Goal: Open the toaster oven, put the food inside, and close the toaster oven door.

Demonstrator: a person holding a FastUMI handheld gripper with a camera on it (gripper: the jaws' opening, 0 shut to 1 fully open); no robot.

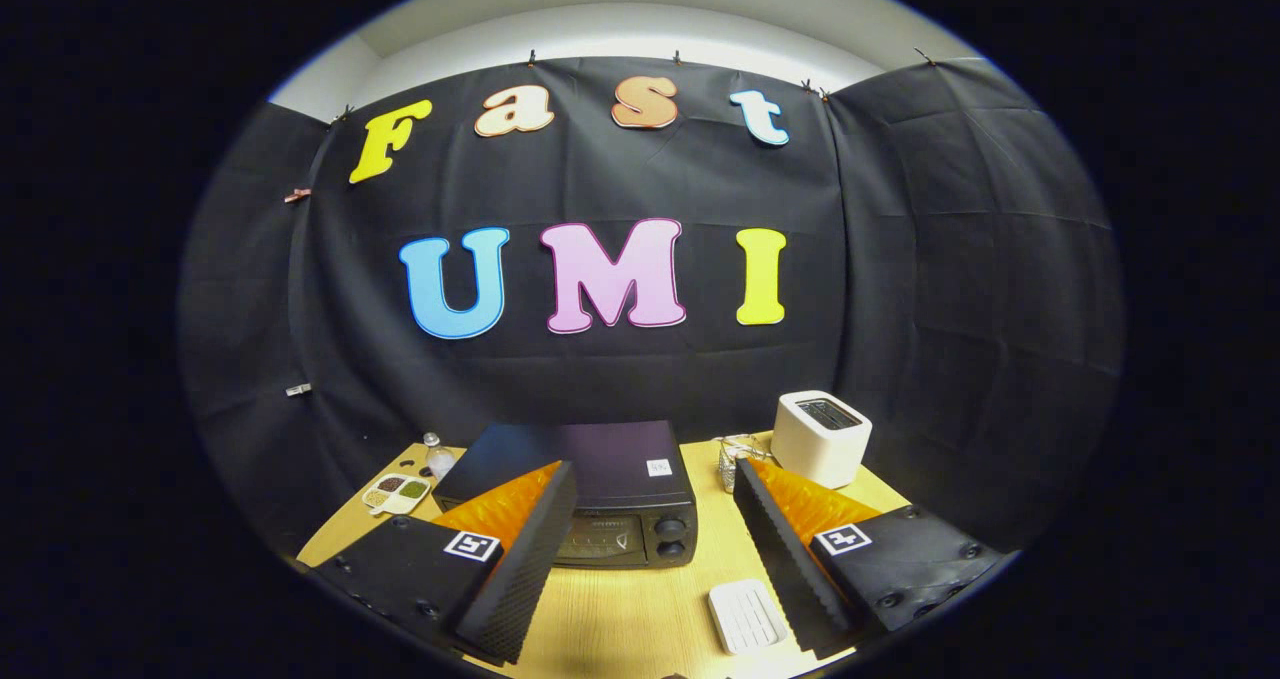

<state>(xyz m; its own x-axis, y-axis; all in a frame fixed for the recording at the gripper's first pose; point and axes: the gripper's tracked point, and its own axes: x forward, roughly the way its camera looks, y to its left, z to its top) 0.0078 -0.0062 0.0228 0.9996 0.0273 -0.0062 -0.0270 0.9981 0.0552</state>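
Note:
A black toaster oven (600, 484) stands on the wooden table (640, 609) just beyond my fingers, its door shut, with two knobs (671, 537) on the right of its front. My gripper (650, 529) hangs above the table in front of it, open, with a wide gap and nothing between the fingers. The left finger (520, 559) covers the oven's left front. A white ridged item on a small plate (747, 615) lies on the table between the fingers, close to the right finger (785, 549).
A white pop-up toaster (822, 436) stands at the back right. A small wire basket (737, 456) sits between it and the oven. Left of the oven are a divided dish of seasonings (397, 493) and a small clear bottle (438, 456). Black cloth walls close the booth.

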